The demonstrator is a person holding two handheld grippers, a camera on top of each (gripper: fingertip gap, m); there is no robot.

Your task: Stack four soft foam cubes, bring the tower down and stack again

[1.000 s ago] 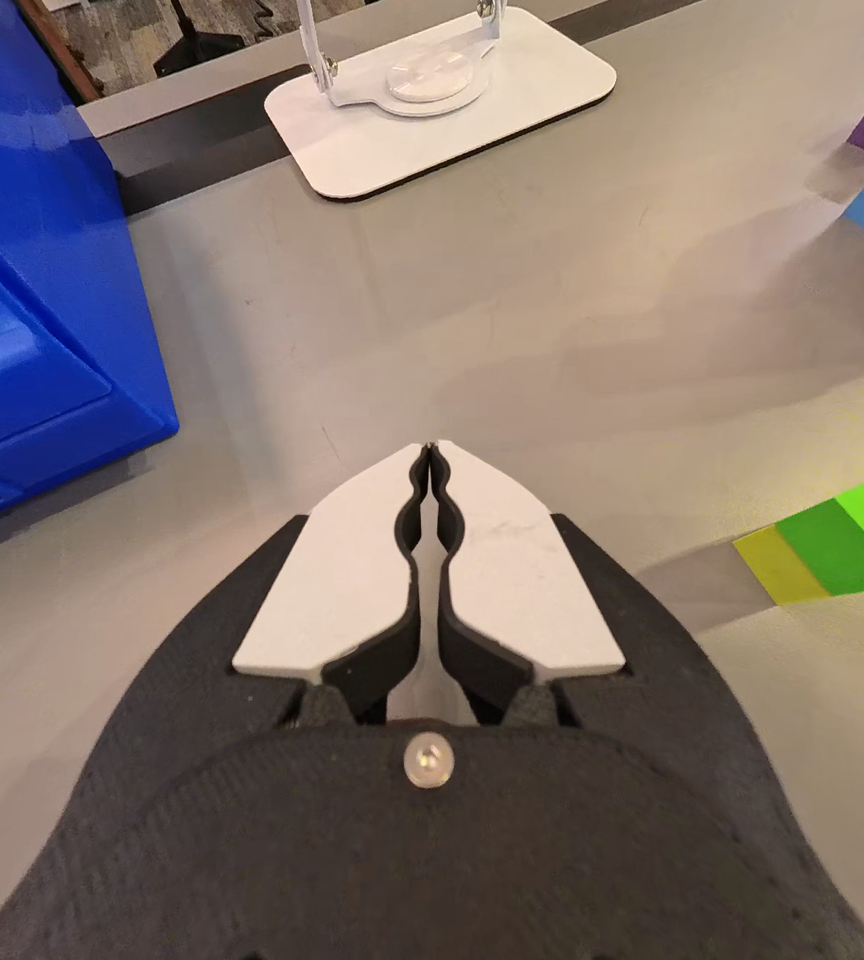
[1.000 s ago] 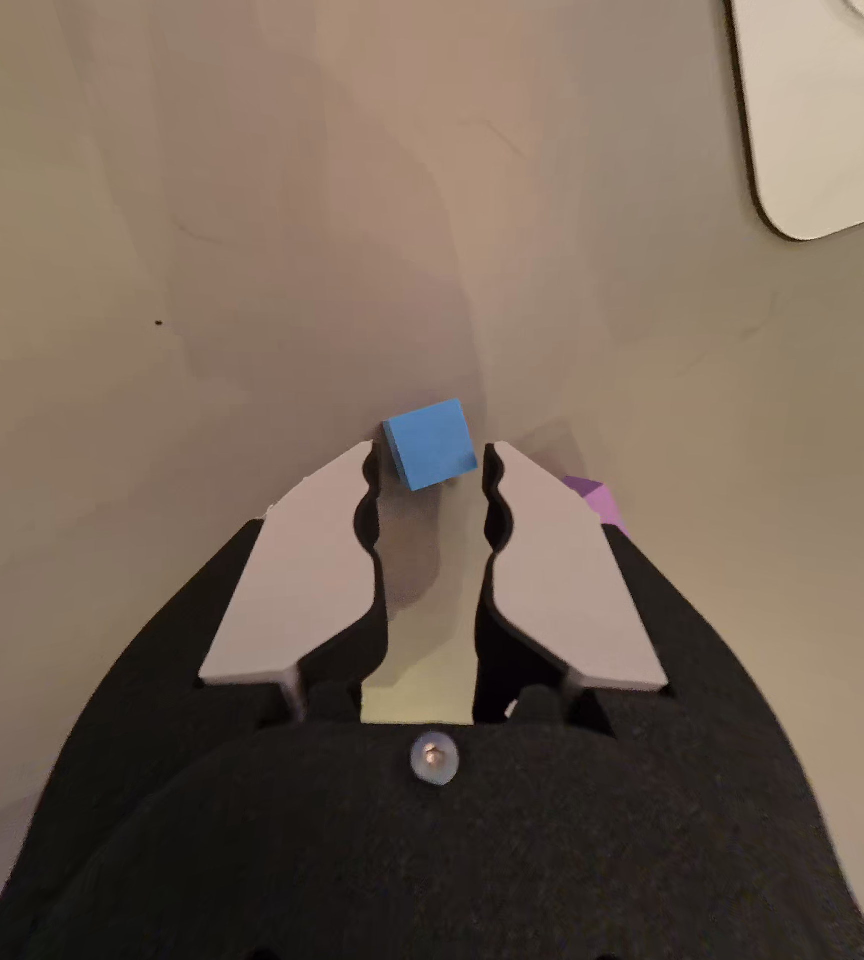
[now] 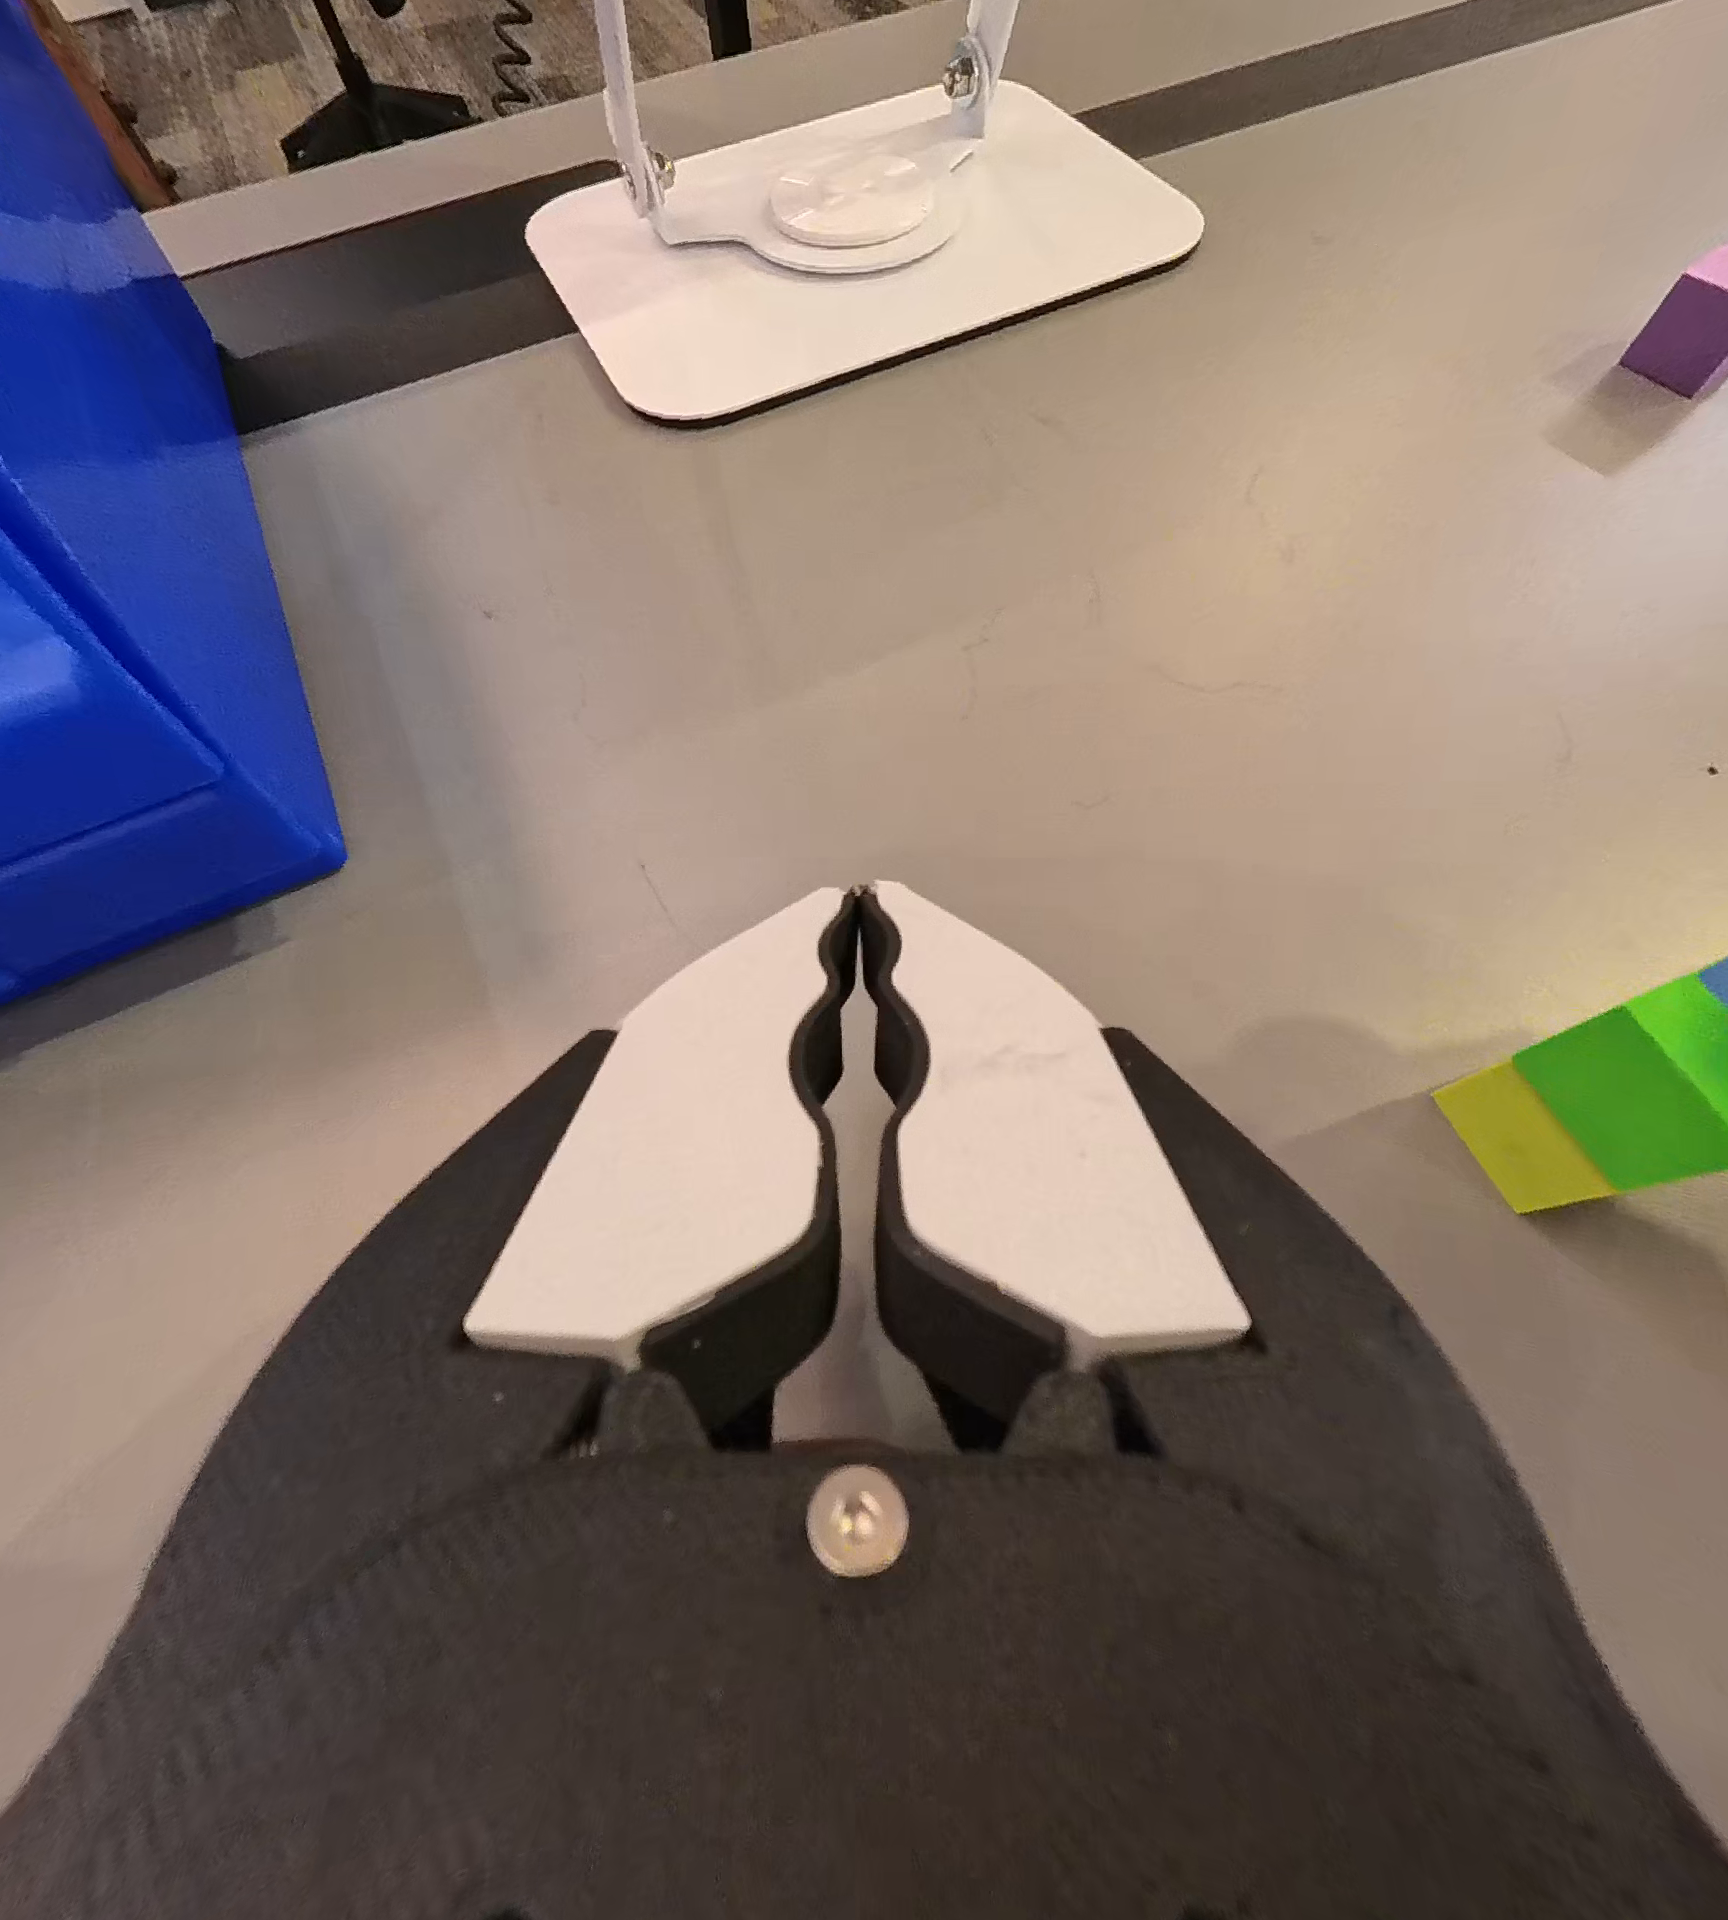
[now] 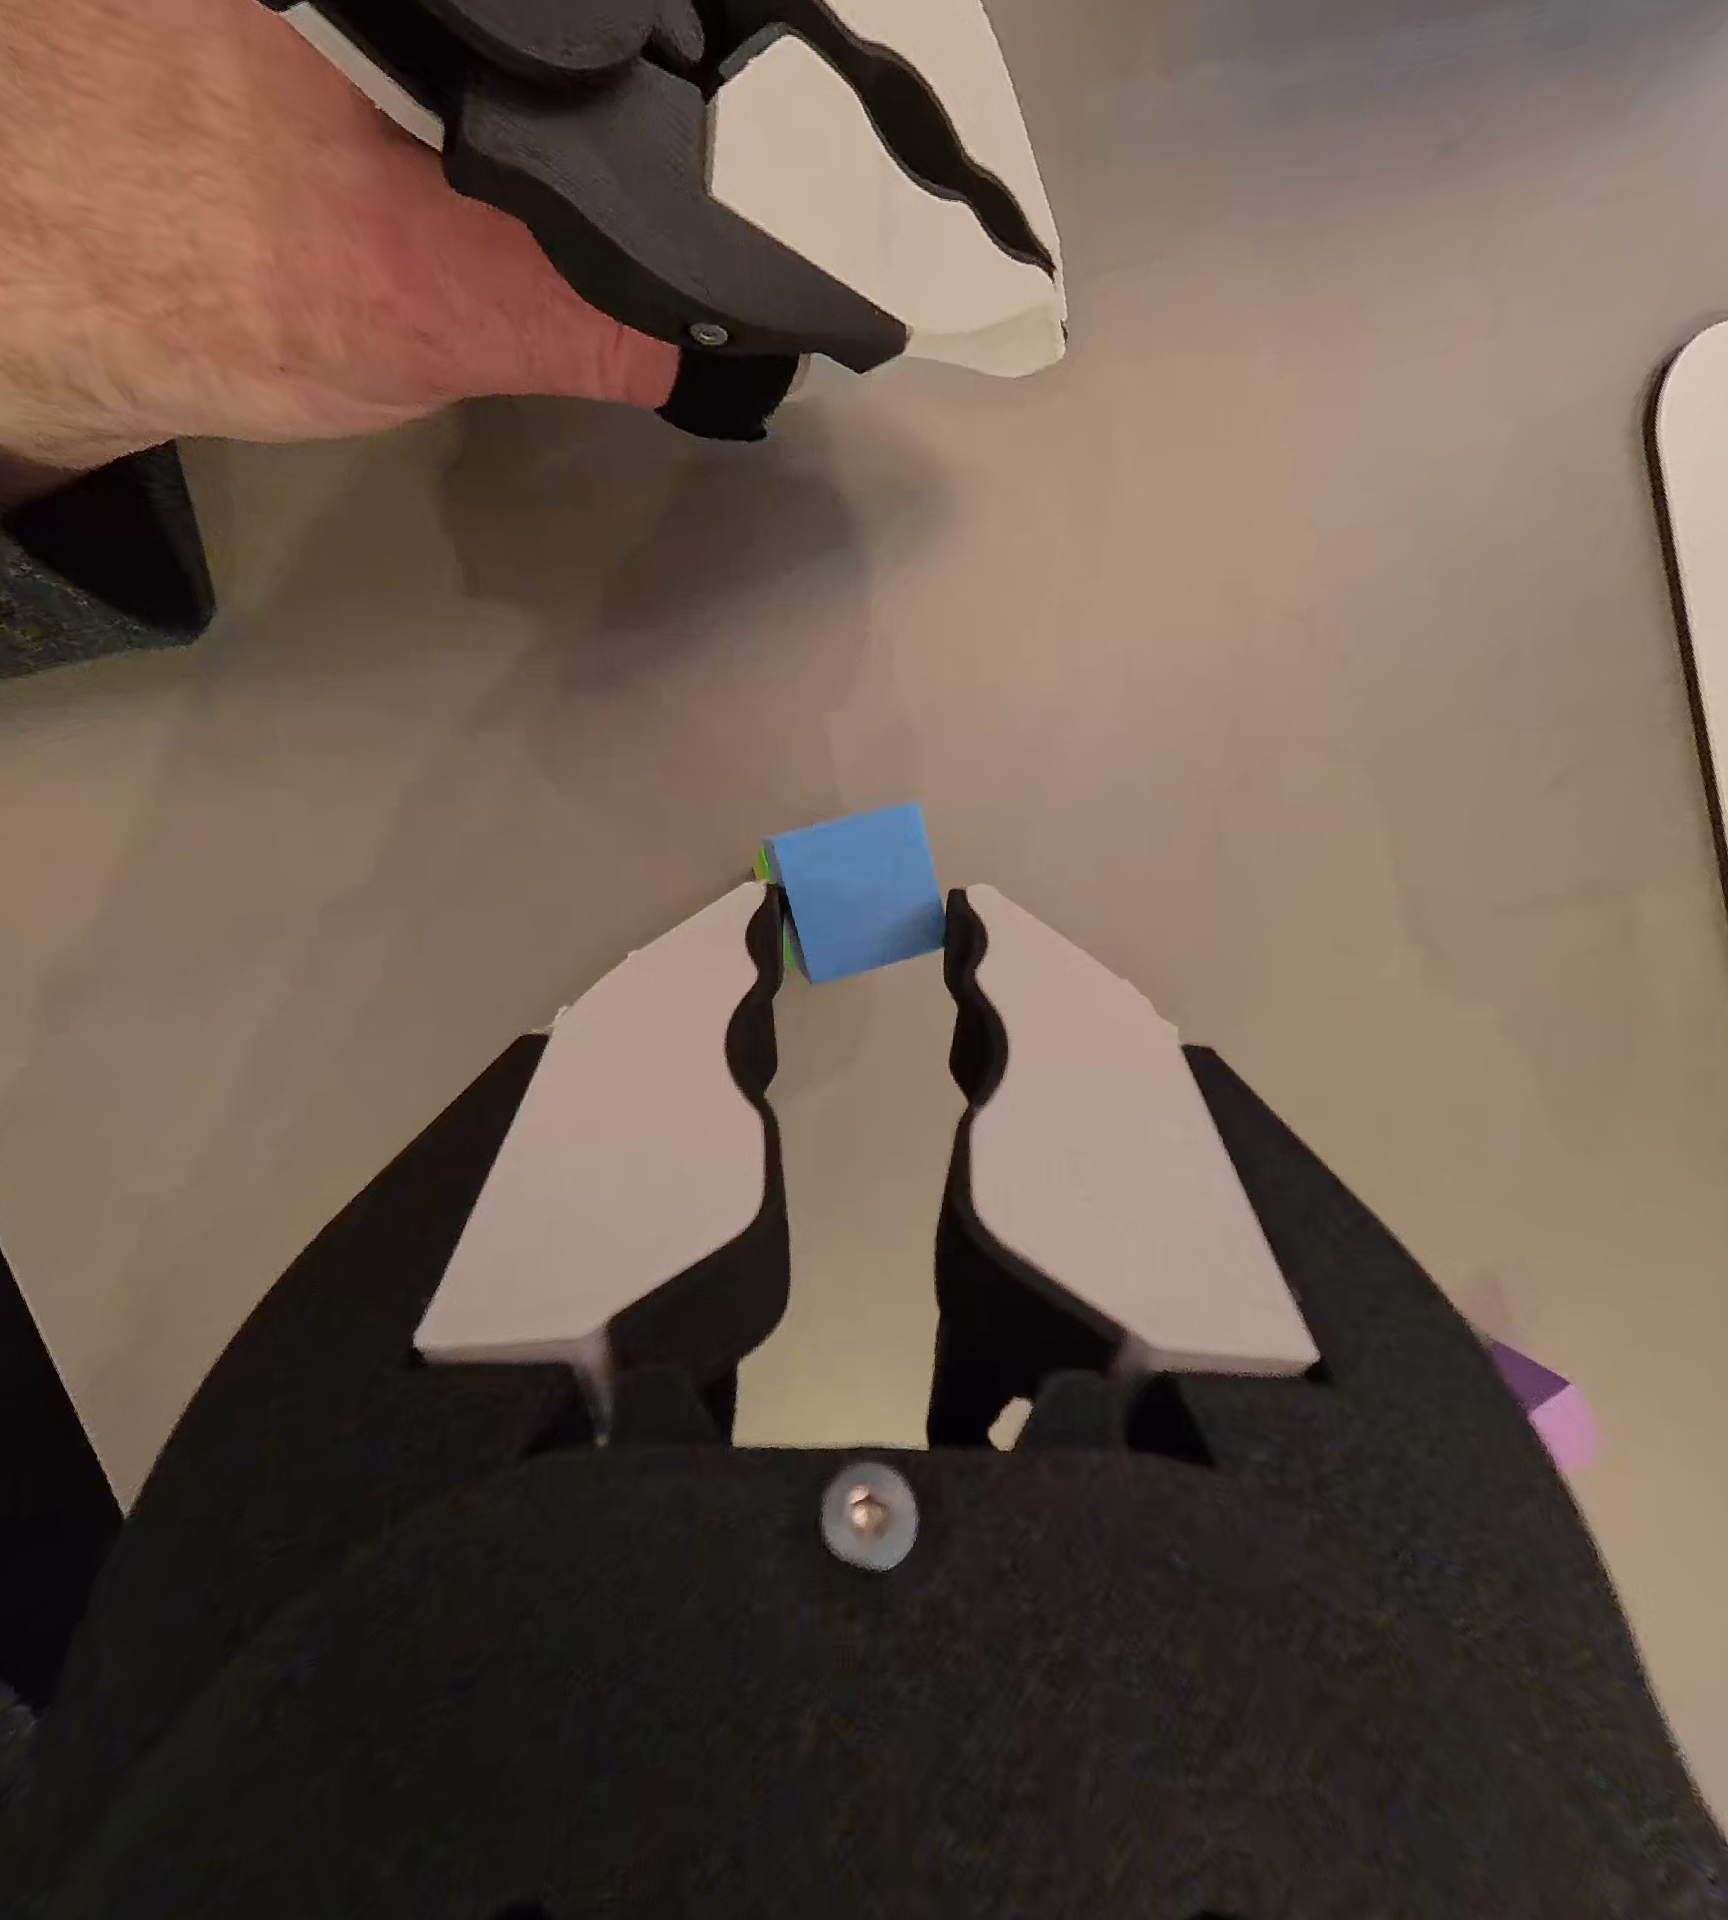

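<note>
Looking from left to right across the grey table (image 3: 1047, 582):

Blue bin: a big blue bin (image 3: 60, 623) stands at the far left, out of the way of the blocks.

White stand: a flat white stand (image 3: 870, 301) sits at the back of the table. It is not part of the game.

Left gripper: the left gripper (image 3: 860, 891) is squeezed tight, tips touching, with nothing inside. I think it is just waiting, off to the side, so it does not bump the tower.

Hand: in the right wrist view, a hand (image 4: 164, 239) holds that gripper up off the table.

Tower: the yellow cube (image 3: 1514, 1143) is at the bottom, the green cube (image 3: 1660, 1091) sits on it, and the blue cube (image 4: 855, 894) is on top.

Right gripper: the right gripper (image 4: 855, 904) is pinching the blue cube, one pad on each side. The cube is turned a little, so it may still need straightening before it is let go.

Purple cube: the purple cube (image 3: 1712, 322) lies alone, well apart from the tower. It looks like the last one to go on.
</note>
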